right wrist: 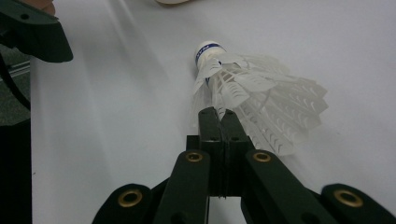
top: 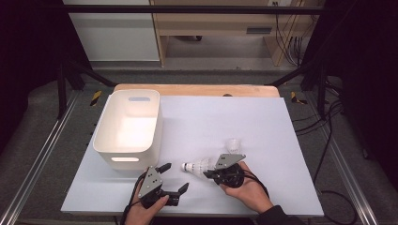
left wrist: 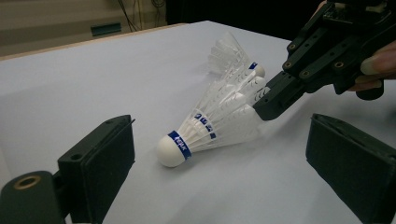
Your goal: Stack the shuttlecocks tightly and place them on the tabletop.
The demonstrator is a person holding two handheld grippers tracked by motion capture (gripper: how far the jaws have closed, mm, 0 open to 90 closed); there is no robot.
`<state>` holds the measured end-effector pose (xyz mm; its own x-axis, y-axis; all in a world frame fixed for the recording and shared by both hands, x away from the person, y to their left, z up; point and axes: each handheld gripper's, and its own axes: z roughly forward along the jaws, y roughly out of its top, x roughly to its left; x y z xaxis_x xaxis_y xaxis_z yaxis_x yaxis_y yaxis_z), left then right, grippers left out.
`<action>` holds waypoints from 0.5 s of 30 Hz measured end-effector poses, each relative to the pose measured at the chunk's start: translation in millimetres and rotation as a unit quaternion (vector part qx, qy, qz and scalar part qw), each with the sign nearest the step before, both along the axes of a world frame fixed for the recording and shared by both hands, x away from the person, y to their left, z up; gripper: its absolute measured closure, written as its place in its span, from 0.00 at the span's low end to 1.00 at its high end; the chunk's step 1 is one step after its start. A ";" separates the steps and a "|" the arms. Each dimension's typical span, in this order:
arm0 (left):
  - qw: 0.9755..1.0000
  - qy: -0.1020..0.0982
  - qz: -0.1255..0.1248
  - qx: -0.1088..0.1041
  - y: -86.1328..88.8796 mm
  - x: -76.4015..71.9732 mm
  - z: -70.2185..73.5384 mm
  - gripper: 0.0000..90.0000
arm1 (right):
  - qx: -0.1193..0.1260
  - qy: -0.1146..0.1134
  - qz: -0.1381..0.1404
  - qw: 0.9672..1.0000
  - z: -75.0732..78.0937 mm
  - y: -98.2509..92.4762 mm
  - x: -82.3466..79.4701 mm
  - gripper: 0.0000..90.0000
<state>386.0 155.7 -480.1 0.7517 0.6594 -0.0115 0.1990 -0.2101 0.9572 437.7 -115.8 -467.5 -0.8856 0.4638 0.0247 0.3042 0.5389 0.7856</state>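
The shuttlecock (top: pixel 197 166) lies on its side on the bench (top: pixel 263 126), just right of the white bin (top: pixel 129 126), cork pointing toward the bin. The right gripper (top: pixel 210 173) is clamped on the edge of its feather skirt; the left gripper (top: pixel 174 177) waits beside it with jaws apart. A second shuttlecock (top: pixel 233 143) sits just behind. Lift gently, since the feathers crush easily, and keep clear of the bin wall.

You are working in a lab or test room: a table (top: pixel 281 187) covered with a plain pale sheet stands inside a black metal frame (top: pixel 187 9), metal rails (top: pixel 37 159) run along the grey floor, loose cables (top: pixel 328 140) trail at the right, and wooden desks (top: pixel 225 28) stand behind.
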 end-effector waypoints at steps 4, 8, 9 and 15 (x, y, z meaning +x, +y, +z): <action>1.000 0.001 -0.002 0.000 -0.6 0.1 -0.4 0.09 | 0.001 0.003 -0.003 1.000 -1.4 -0.6 0.0 0.93; 1.000 0.000 -0.002 -0.001 -0.4 0.0 -0.1 0.09 | -0.001 0.000 -0.008 1.000 -2.8 -1.0 -1.5 0.79; 1.000 0.000 -0.001 -0.001 -0.2 0.2 -0.1 0.09 | -0.001 0.000 -0.011 1.000 -2.8 -1.5 -2.4 0.75; 1.000 0.000 -0.001 -0.001 -0.3 0.2 -0.2 0.09 | -0.007 -0.001 -0.011 1.000 -1.7 -4.9 -6.8 0.60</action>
